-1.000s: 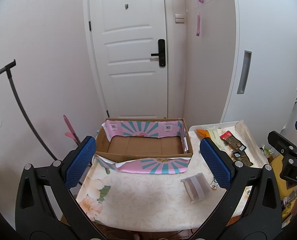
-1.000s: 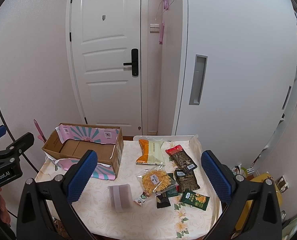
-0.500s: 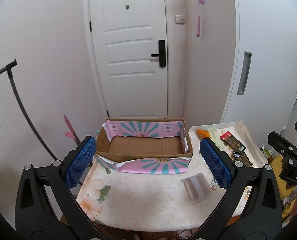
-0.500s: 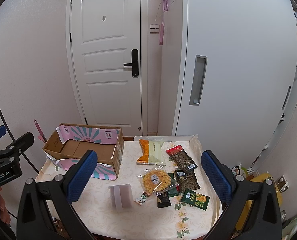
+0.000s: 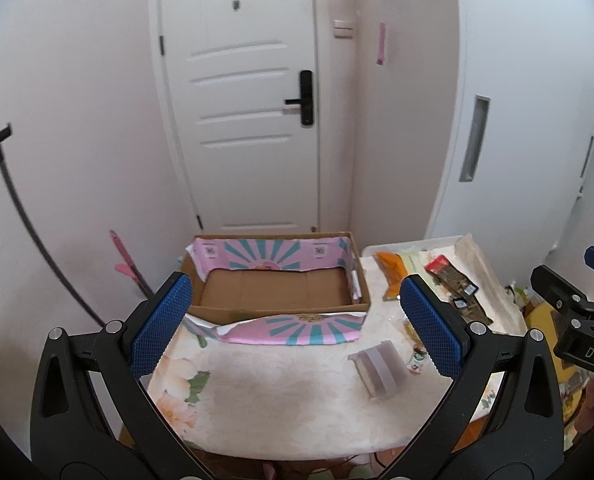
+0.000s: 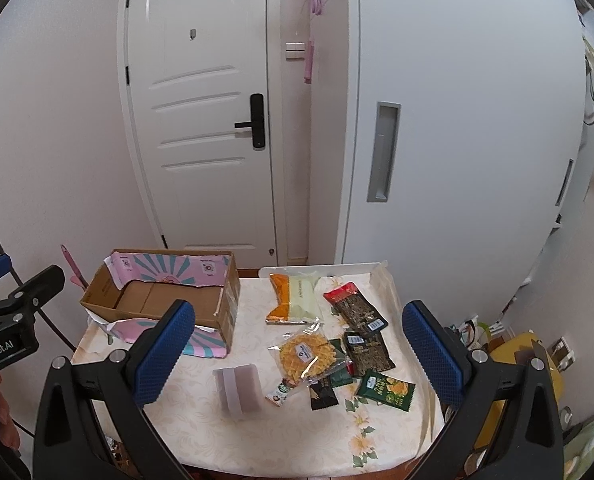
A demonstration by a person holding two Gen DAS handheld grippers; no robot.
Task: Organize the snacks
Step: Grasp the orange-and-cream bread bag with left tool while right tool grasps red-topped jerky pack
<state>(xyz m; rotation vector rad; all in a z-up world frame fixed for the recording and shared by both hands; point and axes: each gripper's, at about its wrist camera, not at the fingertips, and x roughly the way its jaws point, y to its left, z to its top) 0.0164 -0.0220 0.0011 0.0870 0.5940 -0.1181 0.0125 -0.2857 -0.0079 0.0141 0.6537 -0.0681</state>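
I see the white door [image 6: 213,128] straight ahead, with a pale sliding panel [image 6: 457,140] to its right. Below them is the tabletop [image 6: 201,432], covered in a cream floral cloth.

On its far left sits the cardboard box [image 5: 277,308], open on top, its pink and teal flaps folded inward and one flap draped forward over the cloth. I see bare cardboard on its floor and nothing in it.

My left gripper [image 5: 297,320] hangs in front of the box, above the near edge of the tabletop, its blue fingers [image 5: 161,320] spread wide with nothing between them. My right gripper [image 6: 297,348] hangs over the snack side, fingers [image 6: 433,348] just as wide and also bare.

The snacks lie on the right half of the tabletop, well apart from the box. Farthest back is the orange and pale green bag [image 6: 295,296]. Just beside it to the right lies a dark packet with a red top [image 6: 355,308], and nearer me another dark packet [image 6: 369,354]. The clear bag of yellow crisps [image 6: 305,354] lies in the middle of the cluster and overlaps small dark green sachets. A green packet with a yellow picture [image 6: 385,390] is nearest the right edge.

Left of the cluster, alone on the cloth, lies a translucent pouch with a white band [image 6: 239,390]. A tiny green and white sachet [image 6: 279,392] lies just beside it.
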